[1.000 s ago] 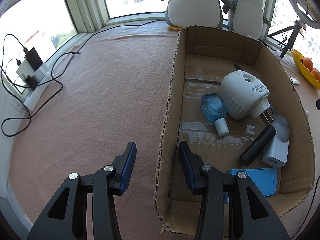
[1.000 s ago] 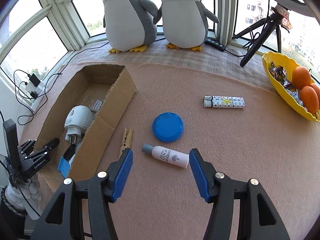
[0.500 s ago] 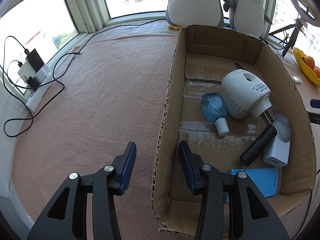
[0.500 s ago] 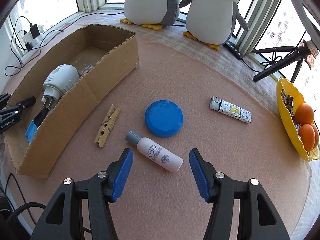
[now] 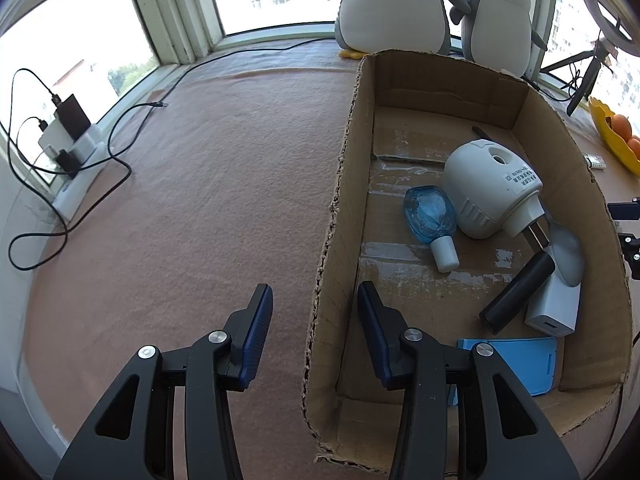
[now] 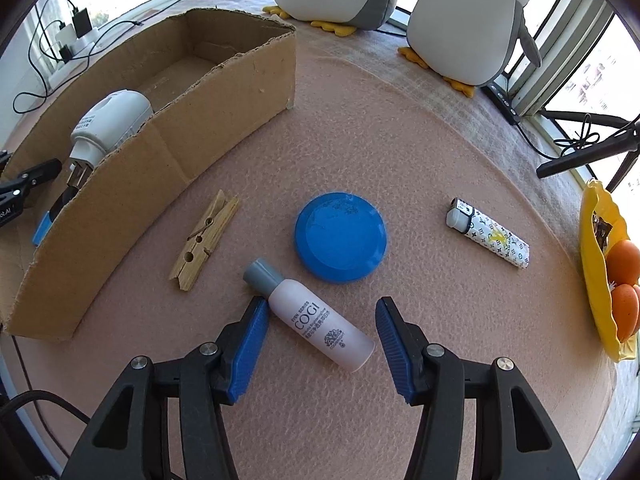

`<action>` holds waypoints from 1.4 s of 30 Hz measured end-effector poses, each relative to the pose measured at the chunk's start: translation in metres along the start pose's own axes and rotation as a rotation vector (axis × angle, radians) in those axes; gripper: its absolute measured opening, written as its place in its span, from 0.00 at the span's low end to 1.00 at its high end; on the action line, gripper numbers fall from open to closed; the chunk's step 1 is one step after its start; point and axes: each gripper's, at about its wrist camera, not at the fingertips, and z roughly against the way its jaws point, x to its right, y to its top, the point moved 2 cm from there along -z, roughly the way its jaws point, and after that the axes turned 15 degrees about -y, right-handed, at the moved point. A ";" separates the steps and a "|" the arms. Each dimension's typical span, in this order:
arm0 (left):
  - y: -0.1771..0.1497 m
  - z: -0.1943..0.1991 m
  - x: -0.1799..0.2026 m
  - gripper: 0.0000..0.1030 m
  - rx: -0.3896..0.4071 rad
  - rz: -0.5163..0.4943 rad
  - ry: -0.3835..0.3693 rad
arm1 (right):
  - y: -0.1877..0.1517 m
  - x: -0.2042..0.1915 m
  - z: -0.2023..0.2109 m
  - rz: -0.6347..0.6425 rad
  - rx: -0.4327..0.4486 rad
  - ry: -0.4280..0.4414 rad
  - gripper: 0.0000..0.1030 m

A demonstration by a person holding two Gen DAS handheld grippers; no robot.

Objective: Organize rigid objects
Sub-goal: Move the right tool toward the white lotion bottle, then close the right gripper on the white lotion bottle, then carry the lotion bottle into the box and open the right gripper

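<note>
Right wrist: pink felt tabletop (image 6: 360, 128).

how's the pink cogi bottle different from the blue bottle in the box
The pink bottle lies out on the mat between the right gripper jaws; the blue bottle lies inside the cardboard box. The pink bottle is opaque, slim and straight-sided with a grey cap; the blue bottle is see-through, squat and rounded with a white neck. Both lie on their sides.
</note>
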 end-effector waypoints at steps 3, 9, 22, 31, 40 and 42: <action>0.000 0.000 0.000 0.42 0.000 0.000 0.000 | -0.001 -0.002 0.001 0.001 -0.009 0.029 0.35; 0.000 0.000 0.000 0.42 0.000 0.000 0.000 | -0.003 -0.011 0.006 0.007 -0.023 0.062 0.18; 0.000 0.001 -0.001 0.42 0.007 0.003 -0.007 | -0.021 -0.017 0.026 -0.129 0.007 0.103 0.17; 0.000 0.000 0.000 0.42 0.012 -0.002 -0.009 | -0.012 -0.013 0.066 -0.239 0.091 0.125 0.17; 0.000 0.000 0.000 0.42 0.013 -0.001 -0.010 | 0.021 -0.014 0.090 -0.323 0.174 0.134 0.17; 0.000 0.000 0.000 0.42 0.013 -0.001 -0.010 | 0.028 -0.015 0.090 -0.343 0.181 0.143 0.17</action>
